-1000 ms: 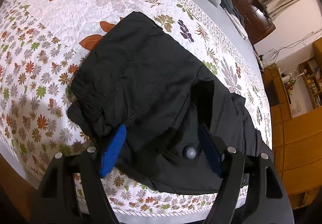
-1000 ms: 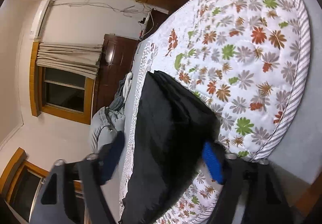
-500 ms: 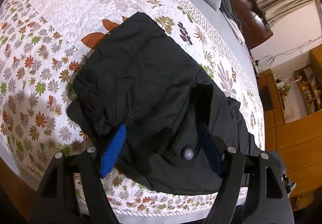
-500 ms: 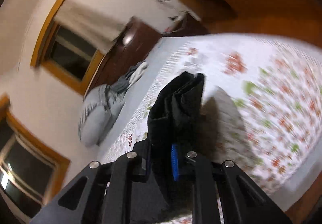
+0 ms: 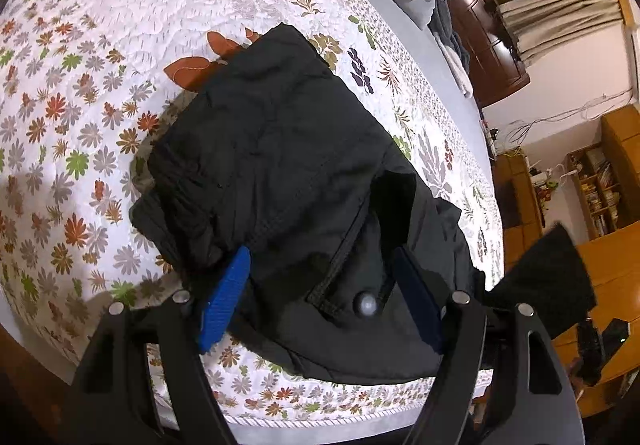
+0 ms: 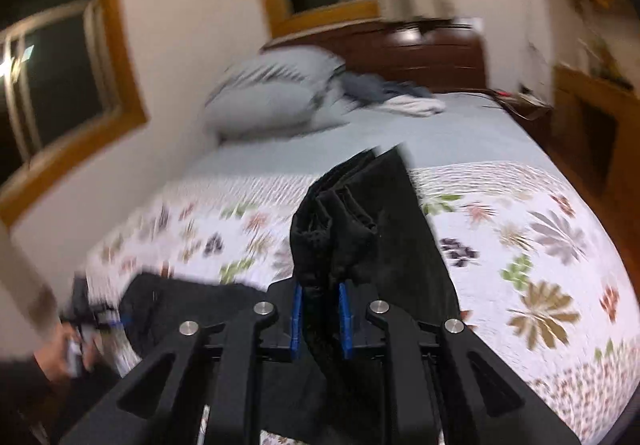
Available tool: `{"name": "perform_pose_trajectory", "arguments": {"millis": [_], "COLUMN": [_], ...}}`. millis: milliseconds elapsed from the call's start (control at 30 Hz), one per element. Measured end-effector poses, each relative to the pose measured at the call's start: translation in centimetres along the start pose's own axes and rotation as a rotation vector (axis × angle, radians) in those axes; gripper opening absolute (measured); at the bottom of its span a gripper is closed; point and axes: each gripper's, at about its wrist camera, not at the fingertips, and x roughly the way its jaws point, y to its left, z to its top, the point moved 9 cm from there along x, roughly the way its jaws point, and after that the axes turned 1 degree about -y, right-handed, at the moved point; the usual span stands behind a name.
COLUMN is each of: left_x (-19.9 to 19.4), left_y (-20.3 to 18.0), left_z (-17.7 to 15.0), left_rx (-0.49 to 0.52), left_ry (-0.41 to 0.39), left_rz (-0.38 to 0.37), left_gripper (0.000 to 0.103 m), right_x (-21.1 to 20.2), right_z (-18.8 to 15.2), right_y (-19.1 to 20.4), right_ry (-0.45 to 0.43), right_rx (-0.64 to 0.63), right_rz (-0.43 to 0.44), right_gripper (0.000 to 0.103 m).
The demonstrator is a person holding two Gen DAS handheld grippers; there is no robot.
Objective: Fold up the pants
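Since 1 second ago, the right gripper (image 6: 320,319) clamps and lifts the black pants (image 5: 288,173); the left gripper (image 5: 320,297) stays spread wide.

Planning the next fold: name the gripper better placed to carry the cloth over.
Right. The right gripper is shut on a bunch of the black pants, lifted; the left gripper is open over the waist.

Home bedroom: quilted bed (image 5: 120,45), pillow (image 6: 276,93)

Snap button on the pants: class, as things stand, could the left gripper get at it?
Probably yes. The left gripper is open, its fingers straddling the black pants, and the snap button lies uncovered between them, nothing in front of it.
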Motion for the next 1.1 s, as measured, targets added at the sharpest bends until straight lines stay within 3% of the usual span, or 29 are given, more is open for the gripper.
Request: {"name": "perform_pose_trajectory", "arguments": {"millis": [133,333,467,1100], "left_x": [-0.1,0.0,0.0,0.0], "left_y": [0.1,0.2,0.2,0.2], "left_z": [0.0,0.1,0.1,-0.1], "left_rx": [-0.008,-0.016,-0.014,-0.027], "left_ry": [0.004,0.007,0.008,0.01], "left_rz": [-0.016,-0.028,-0.028,-0.042], "left_gripper": [0.074,0.075,0.075,0.075], "right_x": [5.0,8.0,8.9,12.1], "right_z": [-3.9,-9.6,-12.2,-20.0], "right_y": [5.1,8.5,10.3,13.3], "right_ry": [0.111,0.21,0.241,0.32], "right_rx": [-0.127,-0.246,-0.364,-0.693], "right_rz": [0.002,-0.033,-0.072,-0.214], "right_gripper": [0.014,0.014,0.014,0.014]}}
